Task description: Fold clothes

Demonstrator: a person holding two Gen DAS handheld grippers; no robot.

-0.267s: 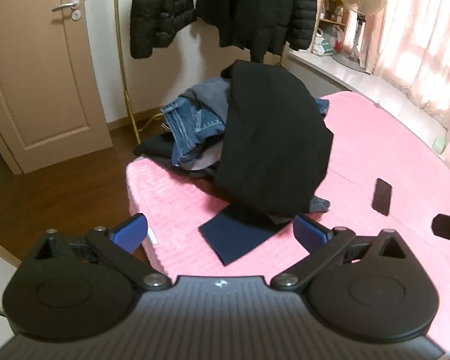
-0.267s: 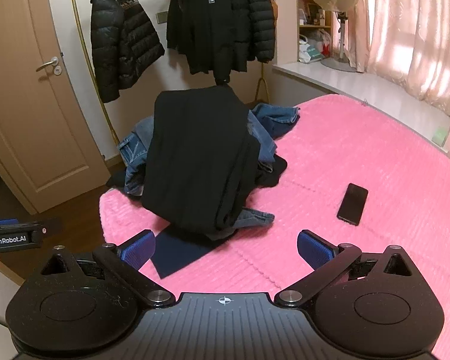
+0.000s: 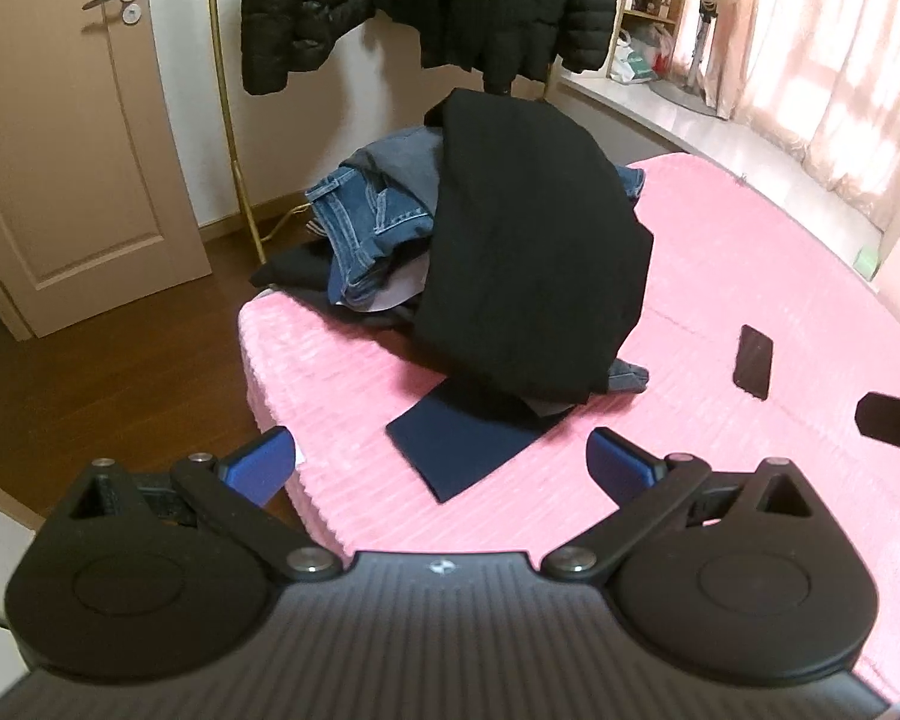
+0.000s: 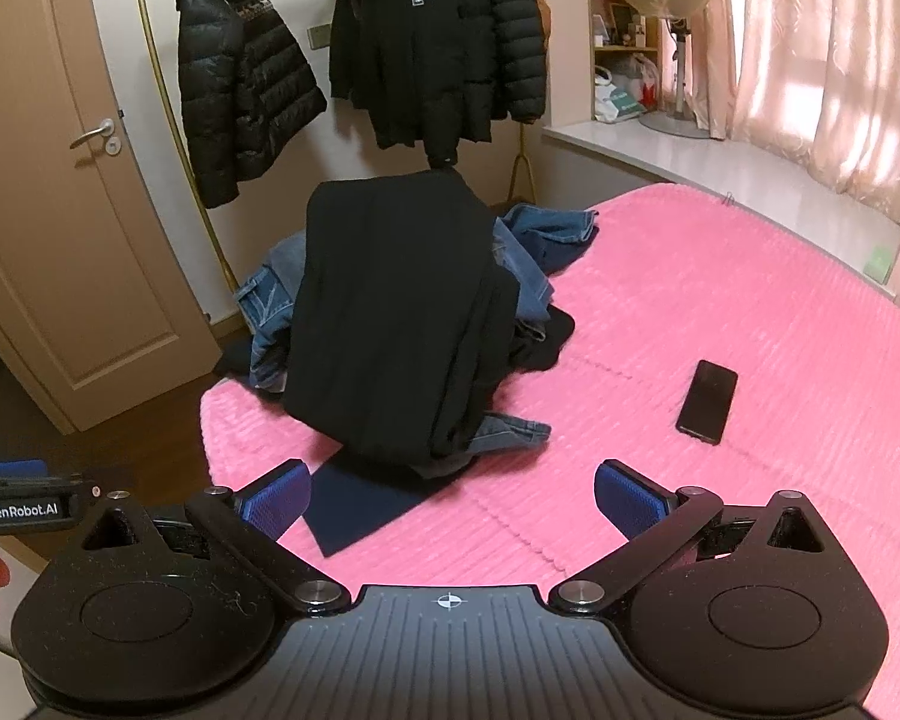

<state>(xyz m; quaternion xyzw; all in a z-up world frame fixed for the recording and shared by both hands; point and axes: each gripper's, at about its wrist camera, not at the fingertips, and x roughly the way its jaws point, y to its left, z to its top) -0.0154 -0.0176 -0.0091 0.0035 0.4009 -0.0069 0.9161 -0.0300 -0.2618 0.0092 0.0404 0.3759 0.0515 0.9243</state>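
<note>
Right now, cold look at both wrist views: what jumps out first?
The heap of unfolded clothes at the bed's near-left corner: a big black garment draped over blue jeans, with a dark navy piece lying flat at its foot. All of it sits on a bright pink bedspread, where a black phone lies alone to the right of the heap. Both grippers, left and right, are open and empty, short of the pile.

Pink ribbed bed cover [image 4: 720, 324]; black garment [image 4: 390, 324] over blue jeans [image 3: 366, 222]; navy cloth [image 3: 462, 444] nearest; black phone [image 4: 707, 400] right
</note>
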